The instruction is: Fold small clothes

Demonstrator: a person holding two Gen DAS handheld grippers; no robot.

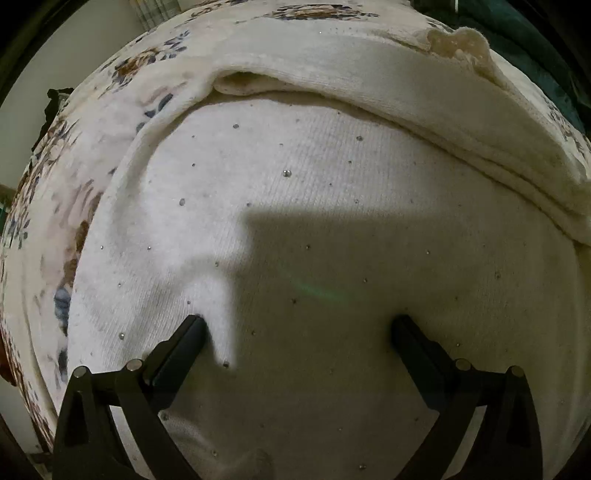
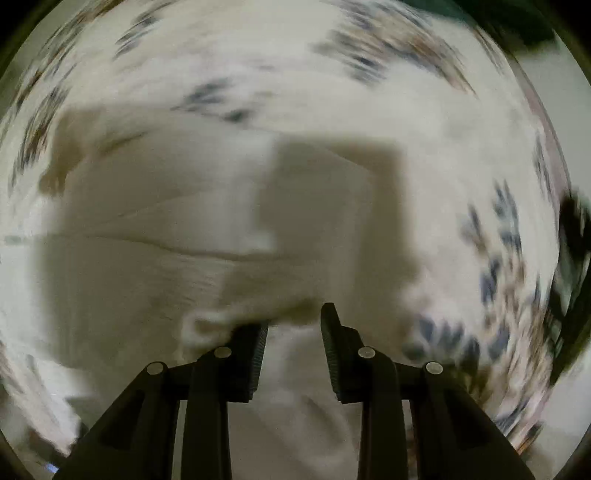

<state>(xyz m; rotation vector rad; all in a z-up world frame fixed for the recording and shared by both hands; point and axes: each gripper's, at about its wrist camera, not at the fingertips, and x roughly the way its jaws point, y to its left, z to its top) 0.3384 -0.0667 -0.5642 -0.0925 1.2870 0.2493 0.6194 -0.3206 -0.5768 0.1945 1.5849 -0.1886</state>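
A white knit garment (image 1: 314, 206) studded with small silver beads lies on a floral bedsheet (image 1: 122, 70). One sleeve (image 1: 369, 88) is folded across its far side, with a scalloped cuff (image 1: 458, 40) at the upper right. My left gripper (image 1: 297, 325) is wide open, its fingertips just above or on the garment's body. The right wrist view is motion-blurred. My right gripper (image 2: 293, 321) stands partly open over white cloth (image 2: 184, 206), with a scalloped edge (image 2: 207, 325) beside its left finger (image 2: 255, 354). Nothing is visibly clamped between its pads.
The floral sheet (image 2: 498, 258) surrounds the garment on all sides. A dark green cloth (image 1: 524, 33) lies at the far right. A dark object (image 1: 55, 99) sits beyond the bed's left edge. A dark shape (image 2: 572, 236) is at the right in the right wrist view.
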